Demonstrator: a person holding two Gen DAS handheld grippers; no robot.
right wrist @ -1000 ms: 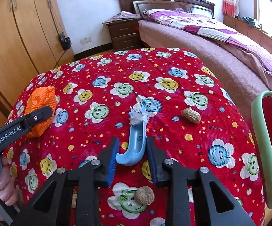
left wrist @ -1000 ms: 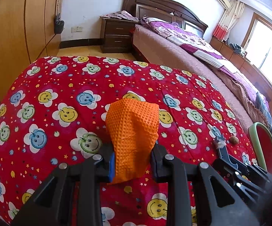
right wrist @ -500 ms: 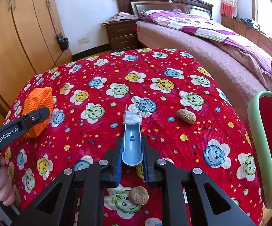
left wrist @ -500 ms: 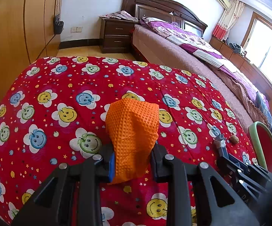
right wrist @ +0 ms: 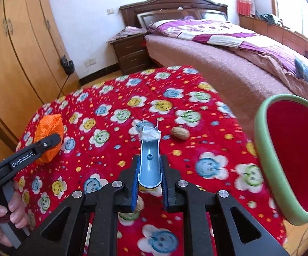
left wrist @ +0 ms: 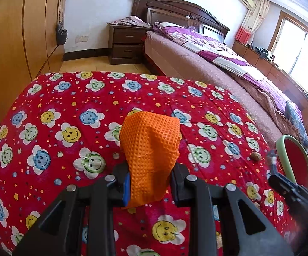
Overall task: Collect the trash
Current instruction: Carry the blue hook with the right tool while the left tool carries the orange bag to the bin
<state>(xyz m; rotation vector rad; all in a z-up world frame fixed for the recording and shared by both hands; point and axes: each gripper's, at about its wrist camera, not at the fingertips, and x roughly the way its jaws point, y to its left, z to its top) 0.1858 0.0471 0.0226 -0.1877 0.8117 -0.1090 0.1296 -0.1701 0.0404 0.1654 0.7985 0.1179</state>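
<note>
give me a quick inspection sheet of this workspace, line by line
surface: table under a red smiley-flower cloth
job's things: orange cloth held in left gripper; blue plastic scoop with white fluff at its tip, held in right gripper
clutter: nut on the cloth right of the scoop tip; another nut partly hidden under the right gripper
grippers: both shut on their items
cables: nothing seen on the table
surroundings: red bin with green rim at right, bed, nightstand, wardrobe
</note>
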